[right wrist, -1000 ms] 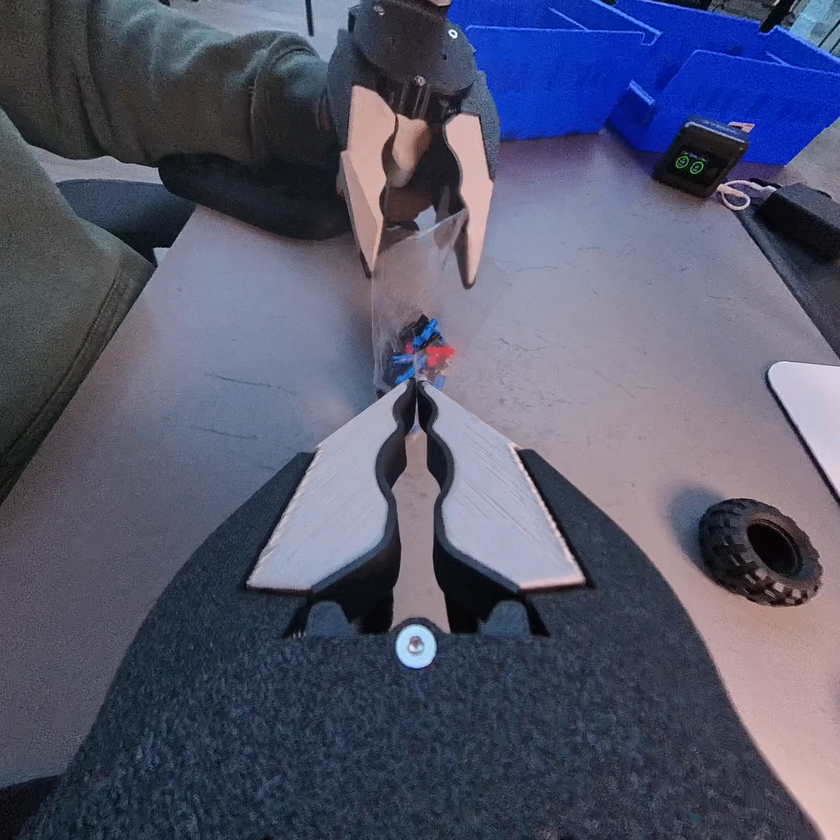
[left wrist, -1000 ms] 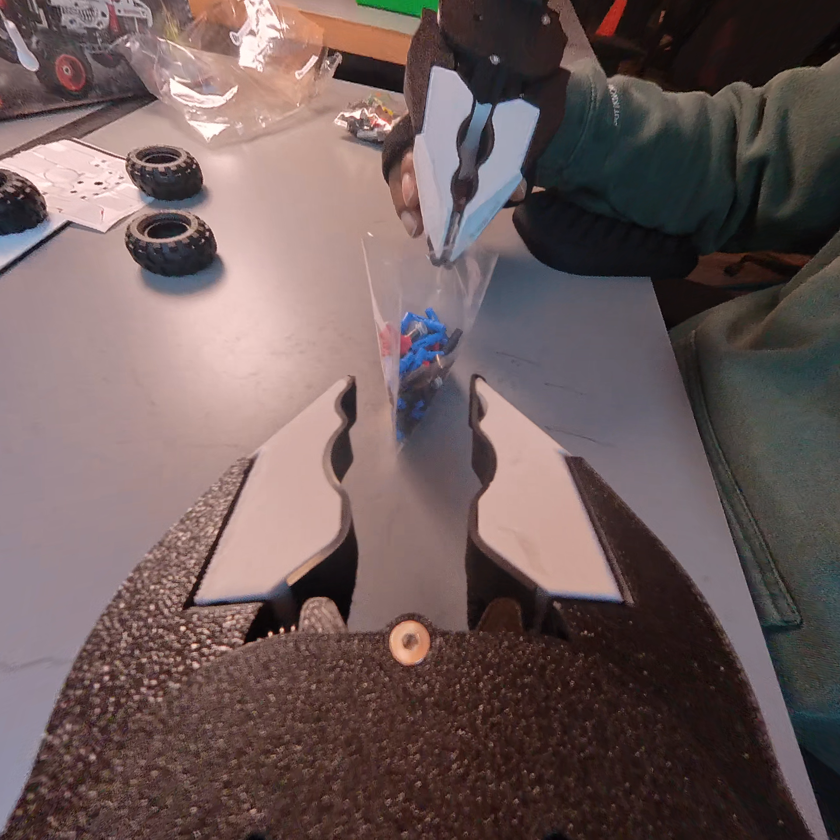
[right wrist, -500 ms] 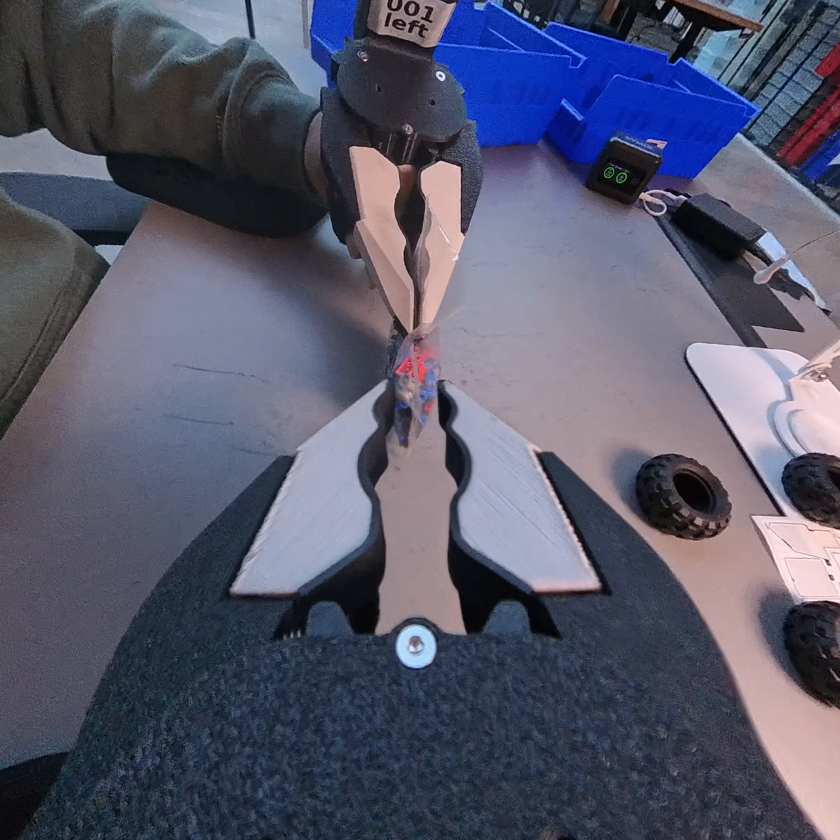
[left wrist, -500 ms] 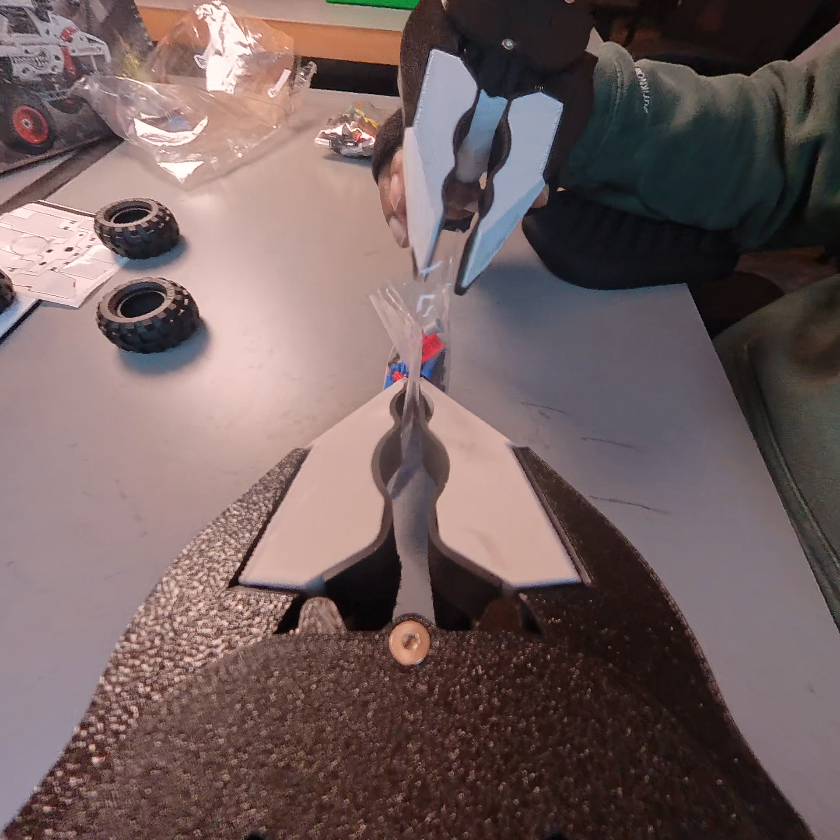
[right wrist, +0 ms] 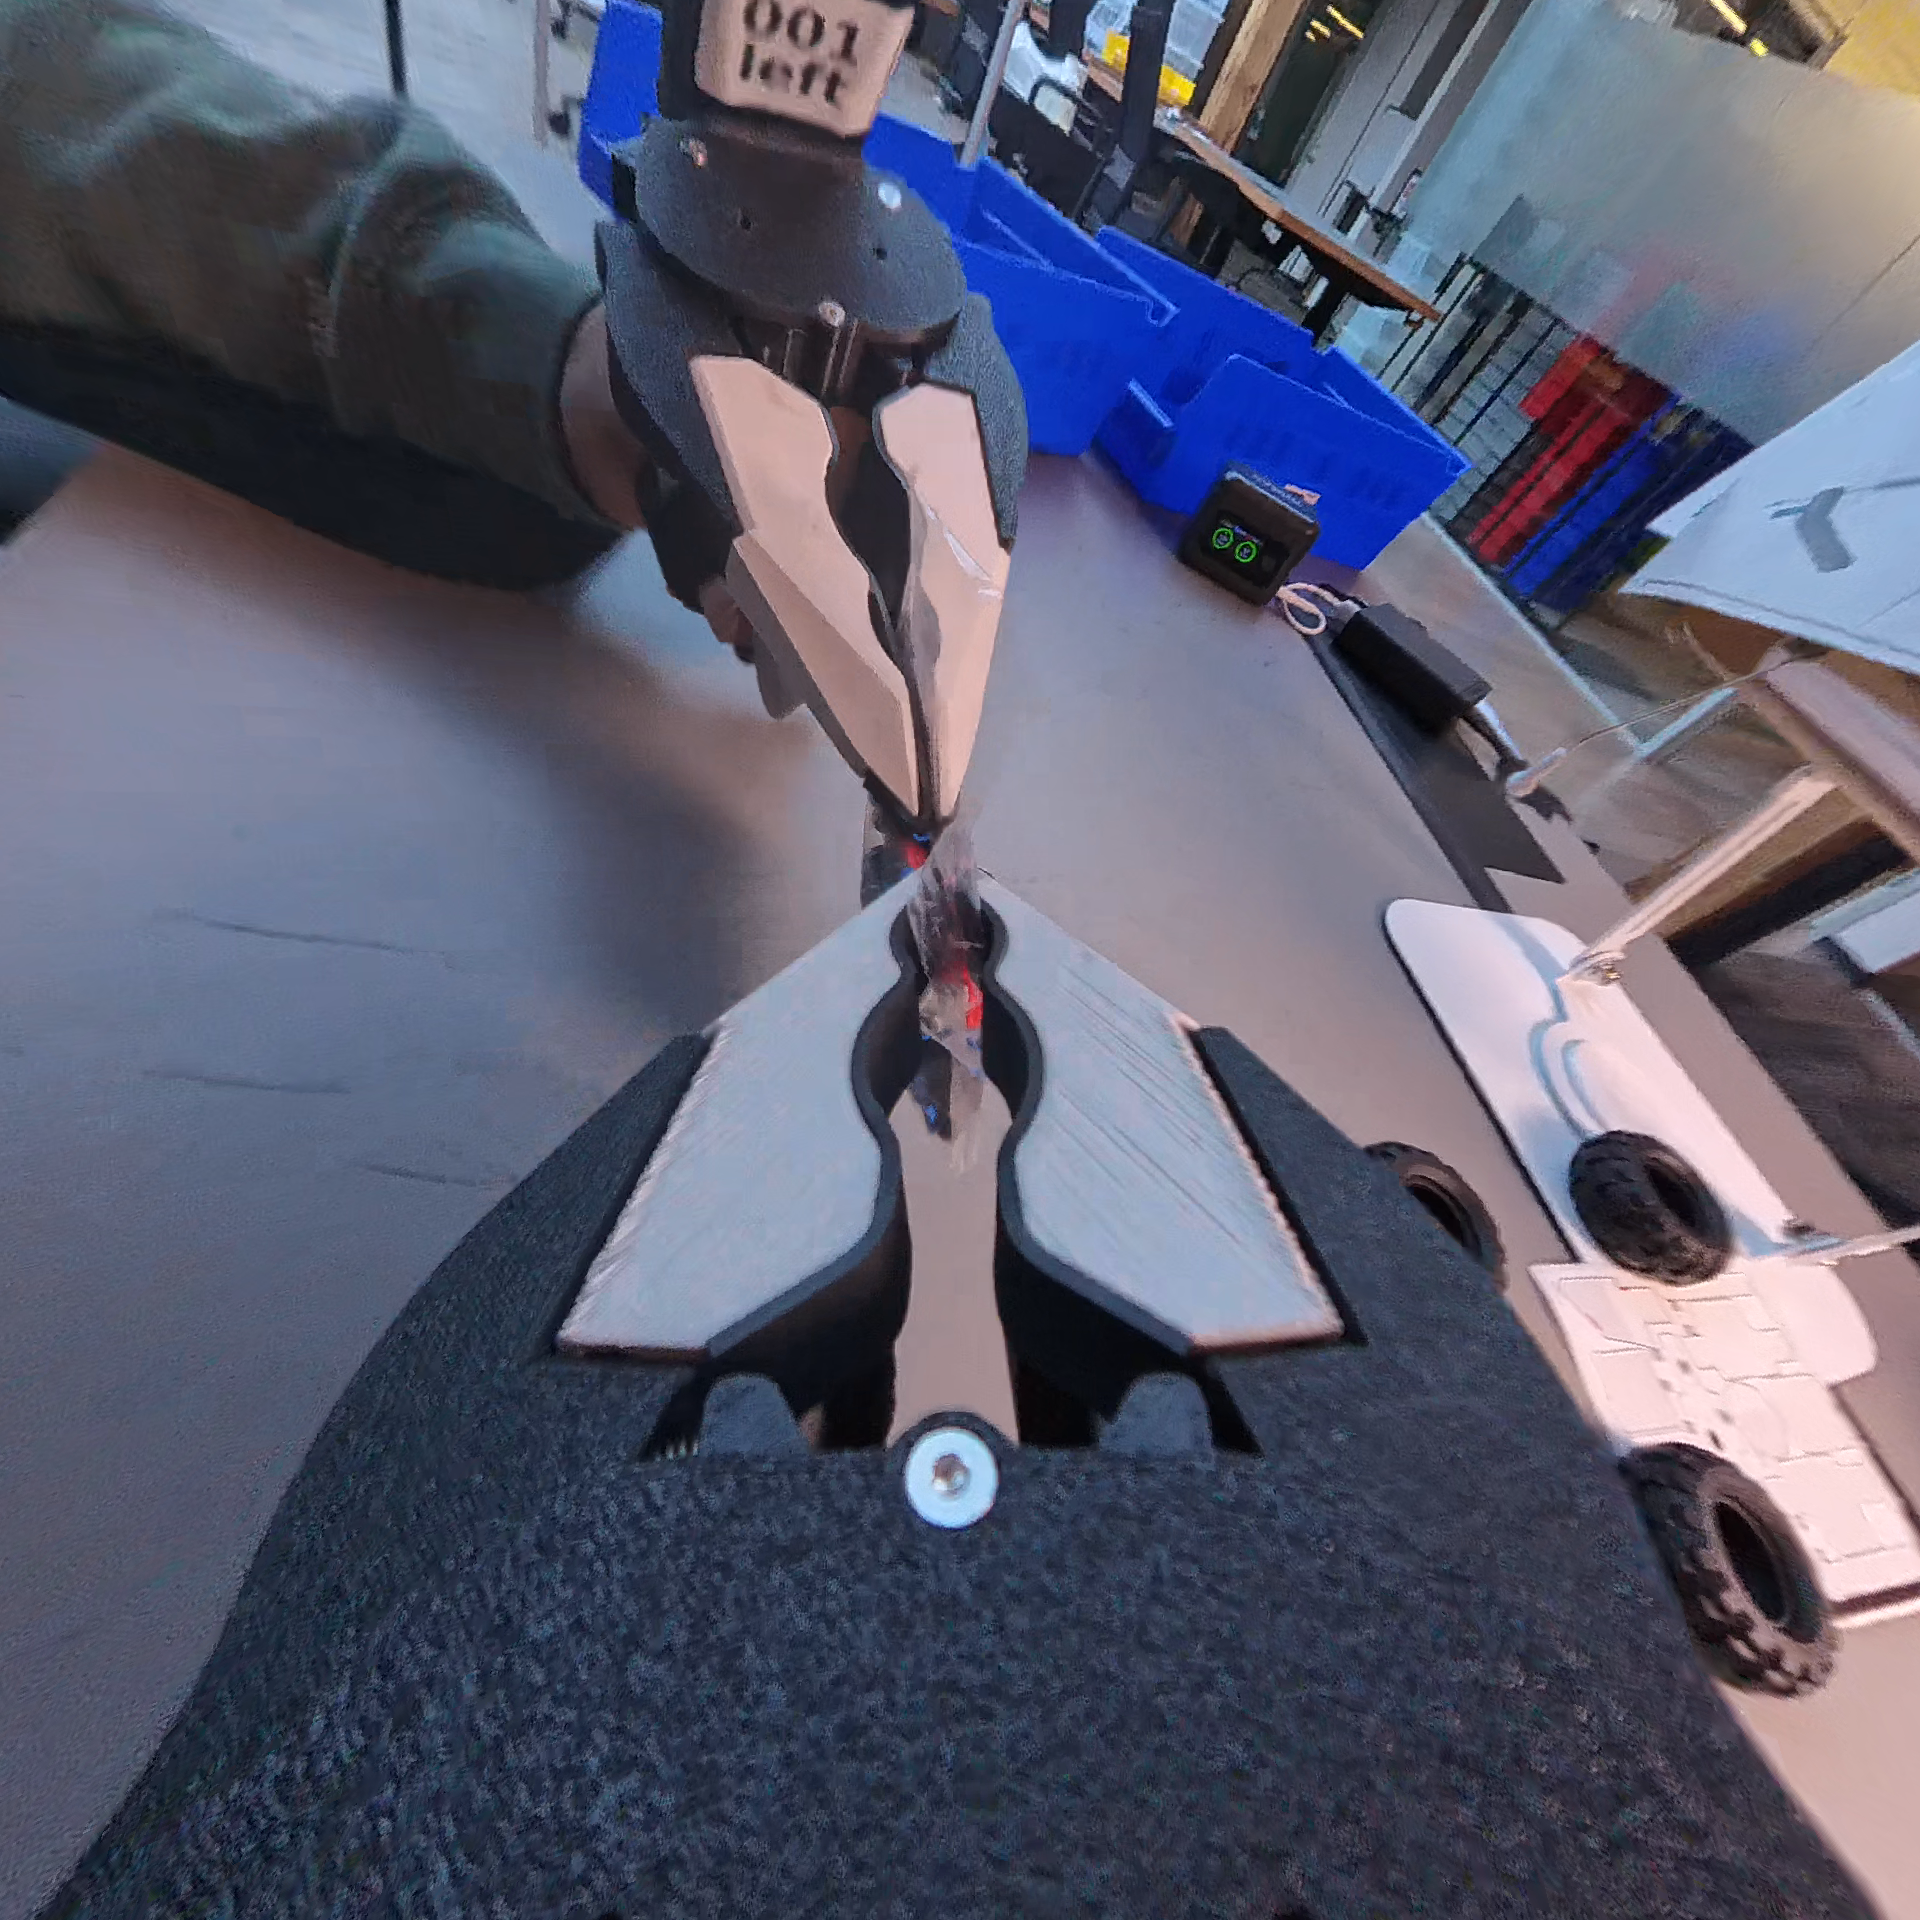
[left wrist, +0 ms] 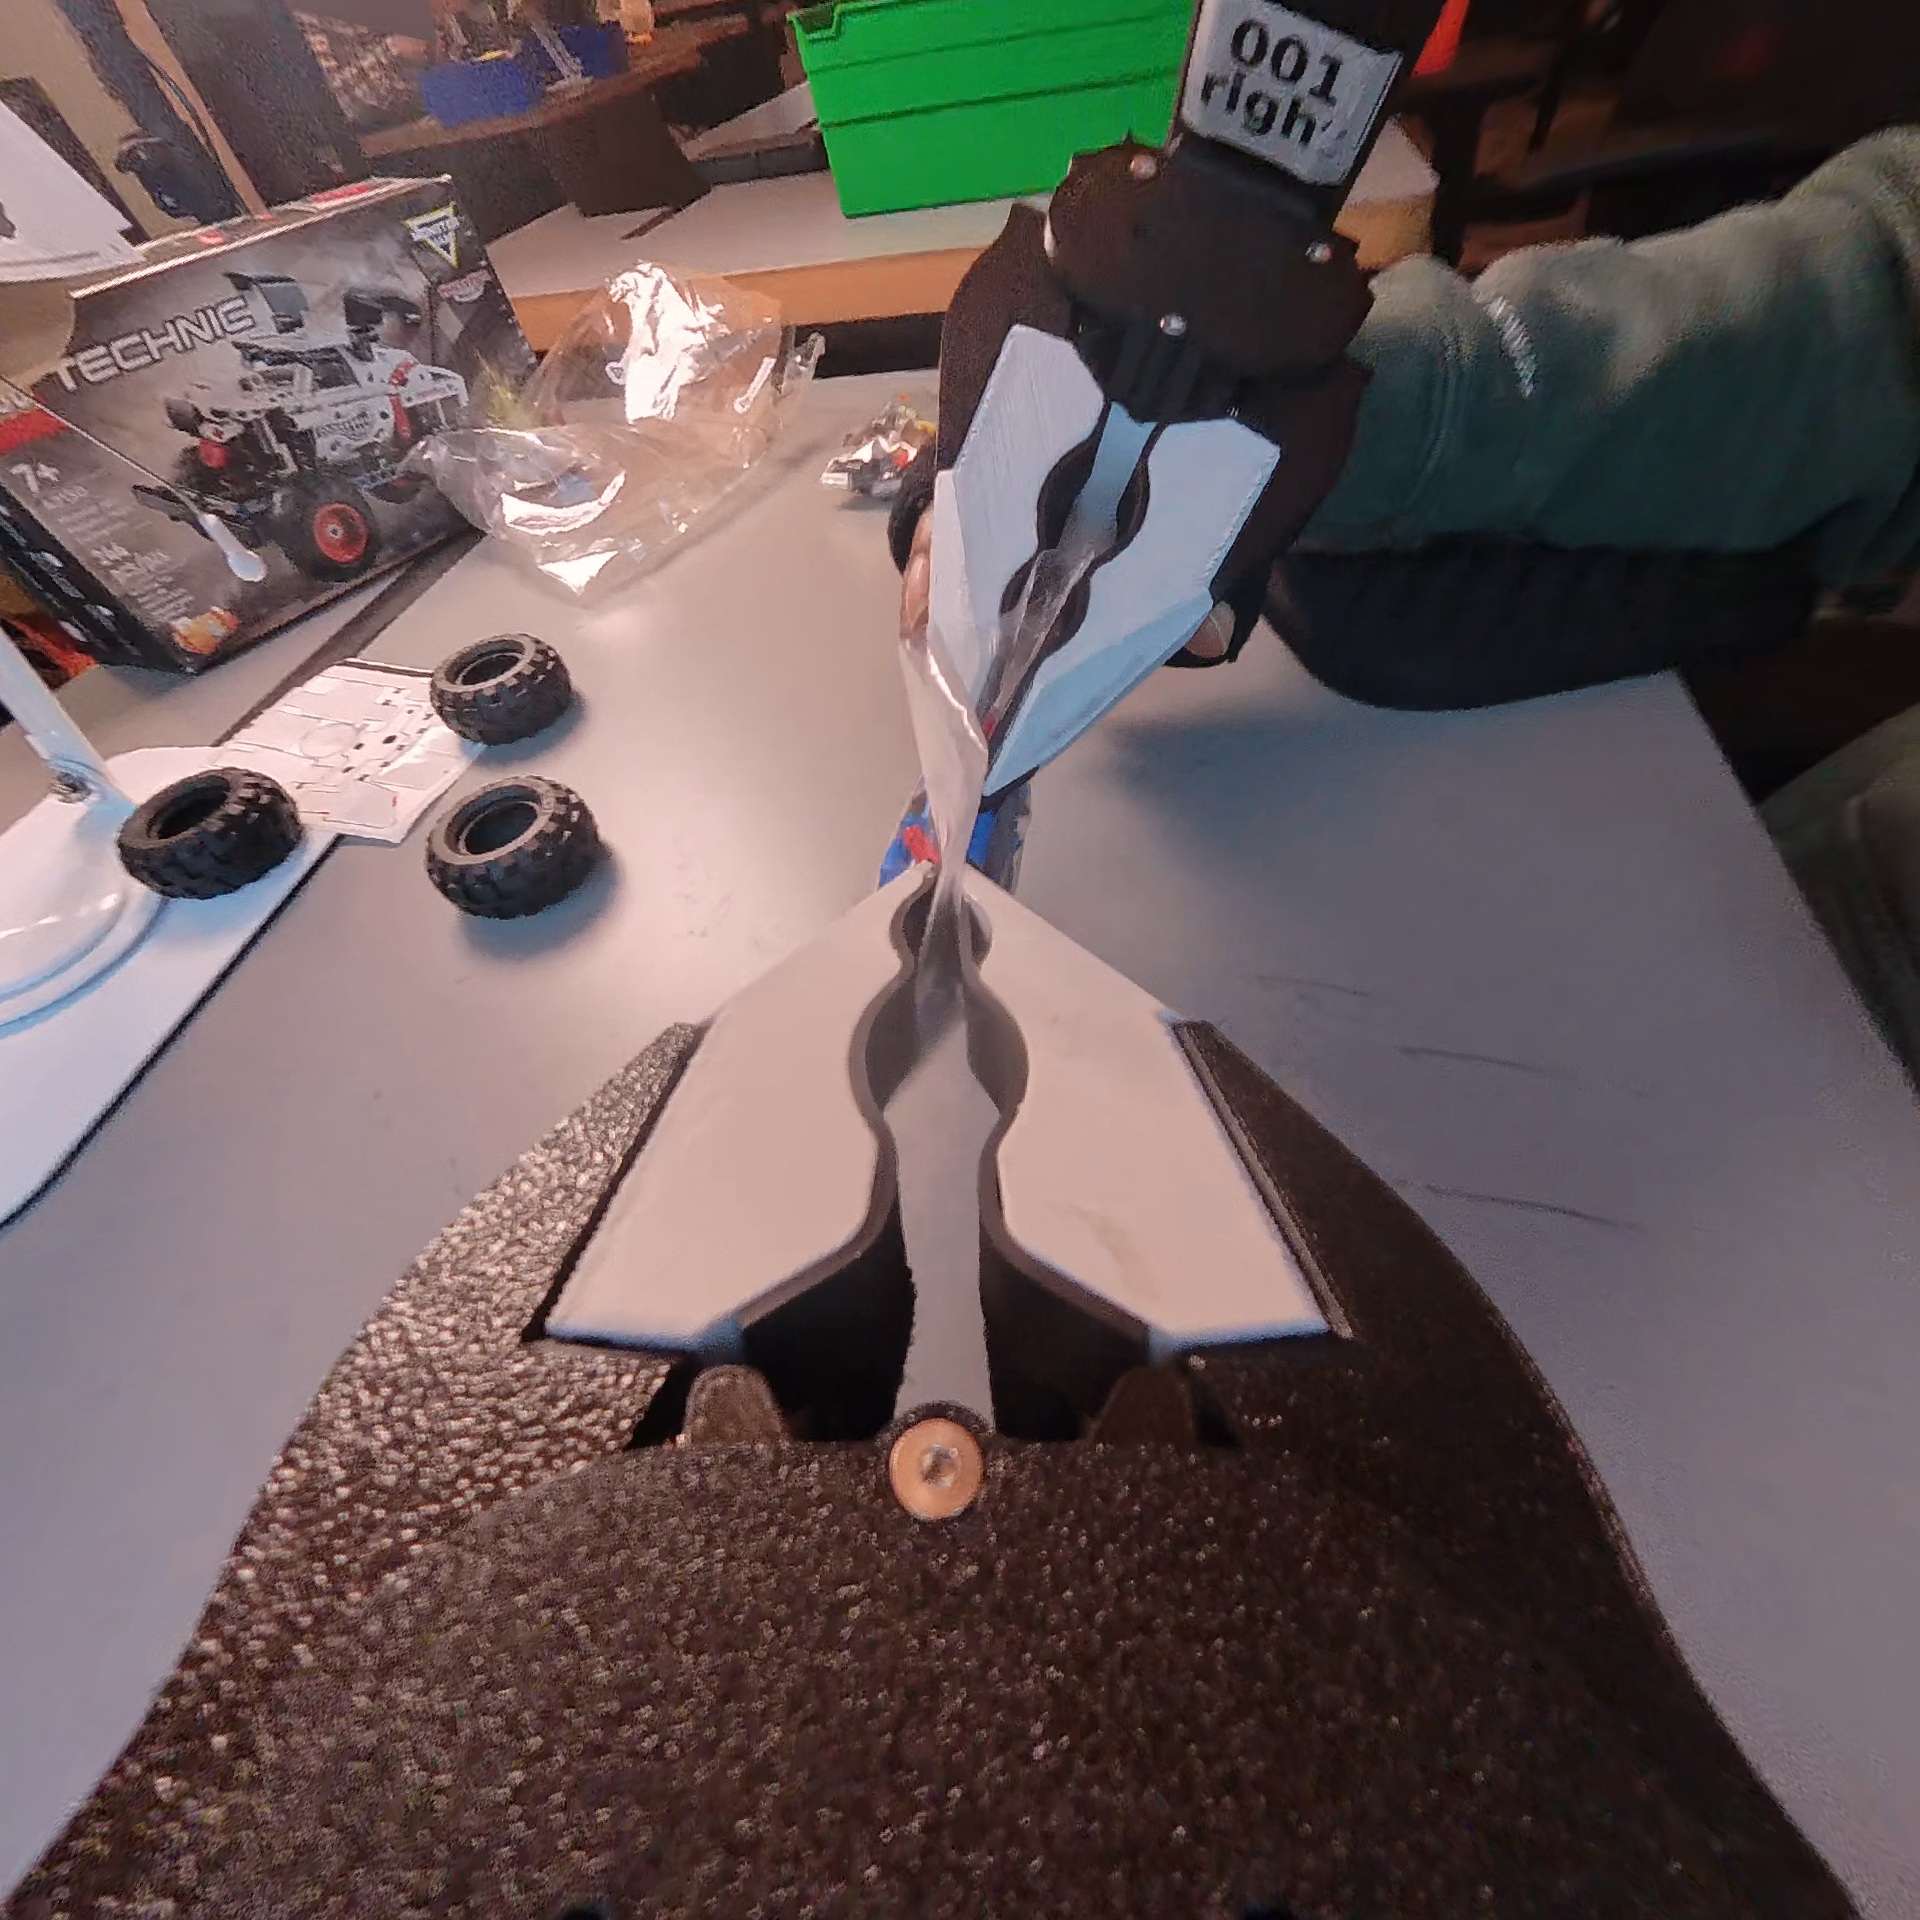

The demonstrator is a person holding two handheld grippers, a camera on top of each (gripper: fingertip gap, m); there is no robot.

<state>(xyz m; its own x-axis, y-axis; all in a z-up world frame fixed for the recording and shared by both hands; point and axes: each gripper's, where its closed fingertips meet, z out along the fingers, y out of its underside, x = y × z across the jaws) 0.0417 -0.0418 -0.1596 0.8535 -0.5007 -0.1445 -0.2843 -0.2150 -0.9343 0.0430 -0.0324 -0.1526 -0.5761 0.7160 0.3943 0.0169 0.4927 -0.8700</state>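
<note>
Clear bag (left wrist: 951, 769) of small bricks — pinched by left hand-held gripper (left wrist: 948, 902) and right hand-held gripper (right wrist: 948, 906) above the table (left wrist: 1351, 935).

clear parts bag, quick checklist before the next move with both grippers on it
1. Left gripper shut on the clear parts bag: ok.
2. Right gripper shut on the bag: ok.
3. Film stretched between both jaws: ok.
4. Bag already torn open: cannot tell.
5. Blue and red pieces inside the bag: ok.
6. Loose tires well clear on the table: ok.
</note>
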